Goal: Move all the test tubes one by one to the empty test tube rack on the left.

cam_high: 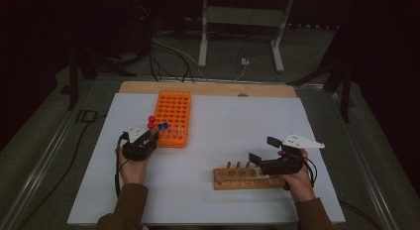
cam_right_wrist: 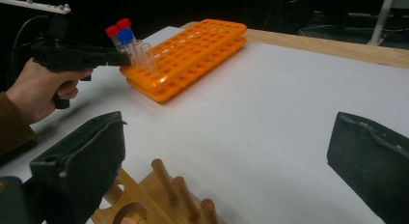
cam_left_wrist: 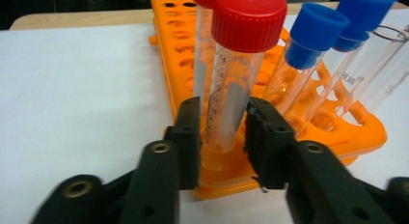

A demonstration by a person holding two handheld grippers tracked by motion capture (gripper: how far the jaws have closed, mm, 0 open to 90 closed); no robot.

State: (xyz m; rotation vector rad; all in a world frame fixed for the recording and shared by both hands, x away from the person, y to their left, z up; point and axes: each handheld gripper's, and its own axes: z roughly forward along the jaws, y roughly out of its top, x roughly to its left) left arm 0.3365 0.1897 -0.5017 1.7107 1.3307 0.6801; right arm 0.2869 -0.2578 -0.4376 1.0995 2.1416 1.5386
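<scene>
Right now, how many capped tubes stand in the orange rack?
4. A red-capped tube stands between the left gripper jaws, another red one behind it, two blue ones beside them.

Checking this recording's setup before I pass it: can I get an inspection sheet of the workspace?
Surface: white board on a wooden table, bare apart from the two racks.
Job's things: orange rack holding red-capped tube, blue-capped tubes and clear tubes; wooden rack with pegs and holes.
Clutter: nothing seen.
Grippers: left claw flanks the red-capped tube, with a slight gap at the pads; right claw wide open over the wooden rack, holding nothing.
Cables: left cable trails by the wrist; floor cables beyond the table.
Surroundings: dark room, metal stand behind.
</scene>
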